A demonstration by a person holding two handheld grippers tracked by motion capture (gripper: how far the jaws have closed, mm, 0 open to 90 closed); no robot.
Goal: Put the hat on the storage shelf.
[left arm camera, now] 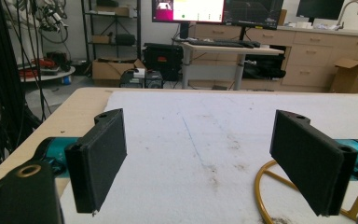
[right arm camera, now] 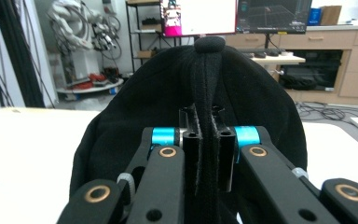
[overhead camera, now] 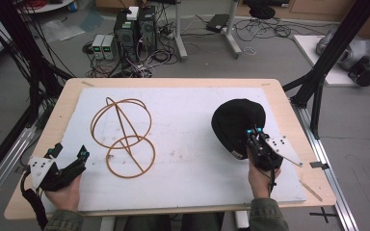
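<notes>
Looking down from the high view, you had the right gripper (overhead camera: 254, 136) clamped on the near edge of the black cap (overhead camera: 236, 122), which sat on the right side of the white foam sheet (overhead camera: 188, 144) covering the wooden table (overhead camera: 289, 115). Your right hand (overhead camera: 261, 178) came in from the bottom edge, grey plate angled off to the right. Your left gripper (overhead camera: 70, 151) sat near the front left corner of the sheet, jaws wide apart, nothing between them, left hand (overhead camera: 62, 190) under it. The gold wire stand (overhead camera: 123, 137), two rings joined by thin rods, lay between the two grippers, closer to the left one, well apart from the cap.

From the left gripper view, your two black jaws stood far apart over bare foam sheet (left arm camera: 205, 135), gripping nothing. A curve of the gold wire stand (left arm camera: 265, 179) showed just behind the right-hand jaw; contact couldn't be told.

From the right gripper view, your jaws were closed tight on a fold of the black cap (right arm camera: 144, 107), pinching the seam that ran up to the top button (right arm camera: 209, 43). The cap's crown rose directly ahead of the jaws, with the foam sheet (right arm camera: 28, 154) pale on either side.
</notes>
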